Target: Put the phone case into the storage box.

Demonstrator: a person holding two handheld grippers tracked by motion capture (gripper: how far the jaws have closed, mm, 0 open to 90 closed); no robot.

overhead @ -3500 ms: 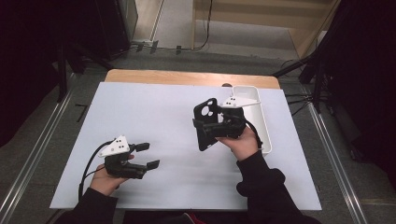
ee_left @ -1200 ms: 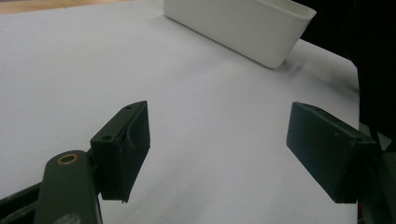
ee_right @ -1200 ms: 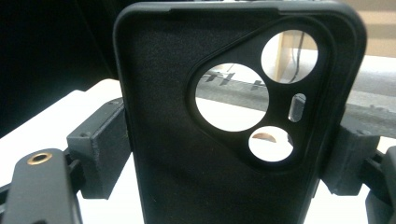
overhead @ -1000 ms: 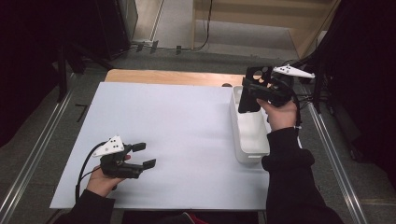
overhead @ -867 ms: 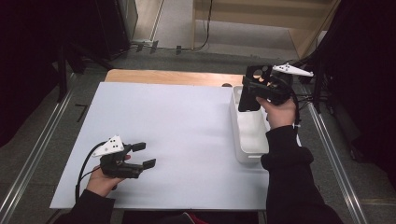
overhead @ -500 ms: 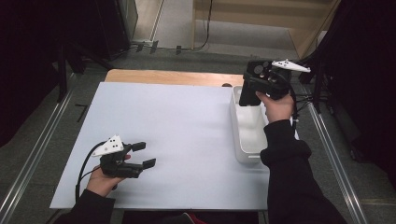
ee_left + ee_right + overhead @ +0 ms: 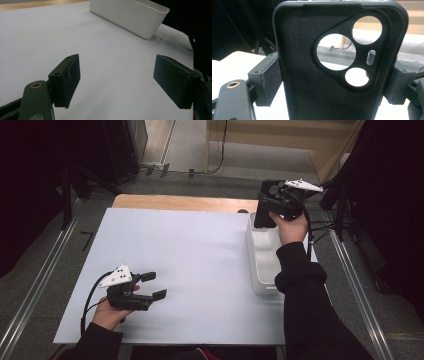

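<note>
Right hand-held gripper [image 7: 265, 215] clamps the phone case [image 7: 337, 62] above the bin's [image 7: 260, 270] far edge.

Both grippers are black, each topped by a grey three-cornered plate and trailing a black cable. The jaws are blocky, with brass-ringed screw holes. The sleeves are dark.
</note>
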